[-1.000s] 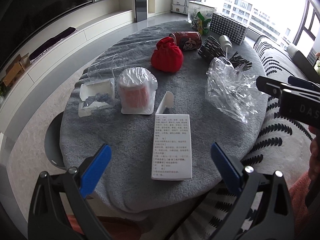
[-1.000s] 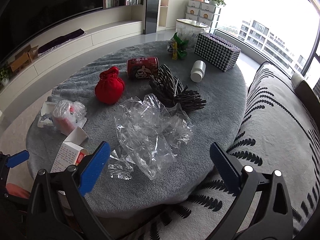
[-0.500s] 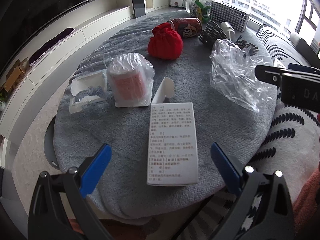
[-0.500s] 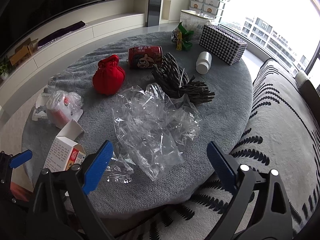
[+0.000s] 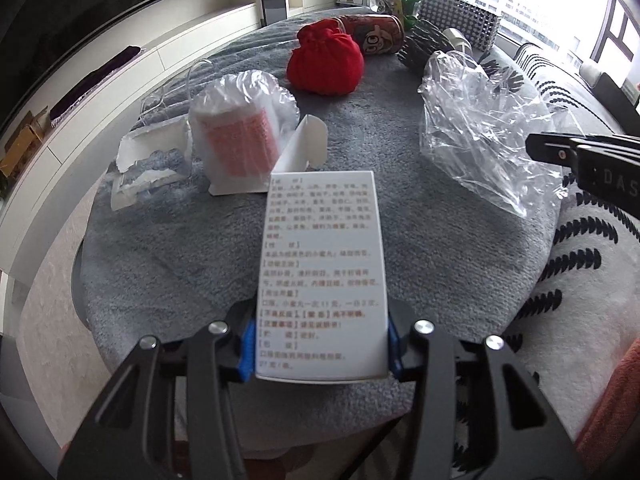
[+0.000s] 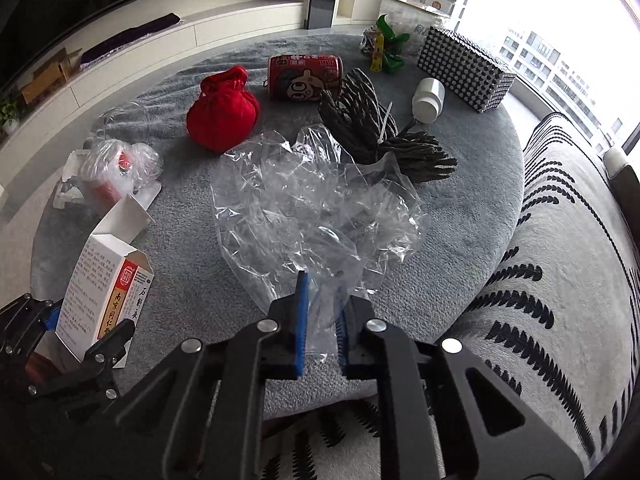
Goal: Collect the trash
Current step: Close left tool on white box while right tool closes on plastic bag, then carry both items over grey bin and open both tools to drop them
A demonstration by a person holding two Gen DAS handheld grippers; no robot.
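My left gripper [image 5: 320,350] is shut on a white carton [image 5: 322,264] with printed text and an open flap, gripping its near end at the front of the grey round table [image 5: 192,248]. The carton also shows in the right wrist view [image 6: 106,288]. My right gripper [image 6: 322,328] is shut on the near edge of a crumpled clear plastic bag [image 6: 312,204], which lies mid-table and shows in the left wrist view [image 5: 480,136].
A plastic-wrapped cup [image 5: 240,140] and torn white packaging [image 5: 144,160] lie at left. Behind are a red pouch [image 6: 222,114], a red can [image 6: 306,76], a dark bundle [image 6: 372,124], a white bottle [image 6: 428,100], a dotted box [image 6: 464,66] and green wrappers [image 6: 384,46]. A patterned sofa [image 6: 560,280] is at right.
Both grippers moved forward and went from open to shut: the left one on the carton, the right one on the plastic bag.
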